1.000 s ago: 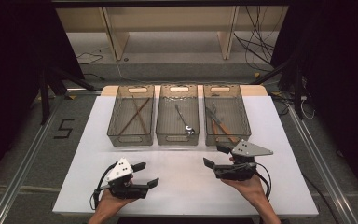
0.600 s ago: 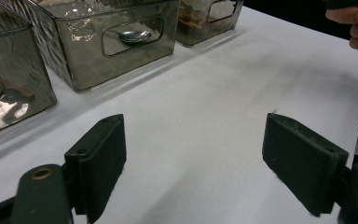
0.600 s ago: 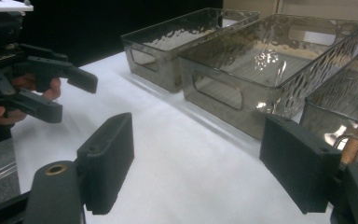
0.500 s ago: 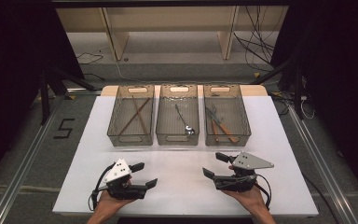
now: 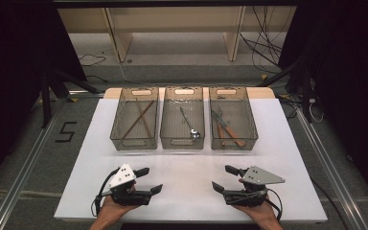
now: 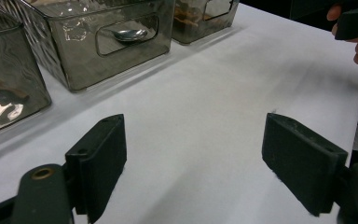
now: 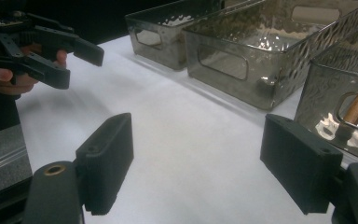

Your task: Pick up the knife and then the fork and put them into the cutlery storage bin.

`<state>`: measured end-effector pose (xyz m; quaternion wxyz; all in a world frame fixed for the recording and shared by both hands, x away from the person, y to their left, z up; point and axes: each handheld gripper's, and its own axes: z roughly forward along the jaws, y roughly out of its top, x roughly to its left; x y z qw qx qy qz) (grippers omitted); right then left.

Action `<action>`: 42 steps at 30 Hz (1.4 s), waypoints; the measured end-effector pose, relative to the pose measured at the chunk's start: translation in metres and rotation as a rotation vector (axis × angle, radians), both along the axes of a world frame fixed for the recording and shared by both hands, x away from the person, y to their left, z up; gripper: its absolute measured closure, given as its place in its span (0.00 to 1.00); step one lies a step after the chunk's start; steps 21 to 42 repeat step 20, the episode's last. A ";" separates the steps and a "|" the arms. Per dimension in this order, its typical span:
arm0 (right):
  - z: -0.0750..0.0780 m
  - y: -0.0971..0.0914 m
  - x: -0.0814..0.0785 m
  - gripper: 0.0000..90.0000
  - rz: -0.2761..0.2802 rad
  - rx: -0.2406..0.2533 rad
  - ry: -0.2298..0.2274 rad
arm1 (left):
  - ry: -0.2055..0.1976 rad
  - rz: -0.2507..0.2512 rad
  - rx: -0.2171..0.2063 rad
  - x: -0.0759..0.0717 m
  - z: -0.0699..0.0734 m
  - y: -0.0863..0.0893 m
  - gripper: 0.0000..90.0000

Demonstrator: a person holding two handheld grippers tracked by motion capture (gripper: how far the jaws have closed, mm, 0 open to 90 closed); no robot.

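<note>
Three clear bins stand in a row at the back of the white table (image 5: 191, 167). The left bin (image 5: 135, 118) holds crossed chopsticks (image 5: 140, 118), the middle bin (image 5: 182, 117) a spoon (image 5: 189, 125), the right bin (image 5: 232, 118) wooden-handled knives (image 5: 226, 130). My left gripper (image 5: 149, 180) rests open near the front left edge, with nothing between its jaws (image 6: 193, 168). At the front right my right gripper (image 5: 223, 178) is open too, its jaws facing left over bare table (image 7: 196, 163). In the right gripper view the left gripper (image 7: 77, 63) shows farther off.
The table's front edge lies just under both hands. A black frame and floor rails flank the table, with cables on the floor behind. A tape mark shaped like a 5 (image 5: 66, 132) lies on the floor at the left.
My right gripper has drawn back from near the right bin toward the front edge and lowered. The left gripper has barely shifted.
</note>
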<state>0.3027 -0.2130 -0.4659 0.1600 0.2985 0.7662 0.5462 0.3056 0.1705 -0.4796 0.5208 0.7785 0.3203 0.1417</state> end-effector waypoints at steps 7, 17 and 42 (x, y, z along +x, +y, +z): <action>-0.001 -0.001 -0.003 0.29 0.002 0.005 -0.001 | 0.001 -0.003 0.008 0.001 0.000 0.000 0.24; -0.002 0.000 -0.003 0.29 -0.007 -0.007 -0.007 | 0.006 -0.005 0.014 0.001 -0.001 -0.002 0.25; -0.002 0.000 -0.003 0.30 -0.006 -0.008 -0.011 | 0.005 -0.011 0.026 0.001 -0.002 -0.003 0.25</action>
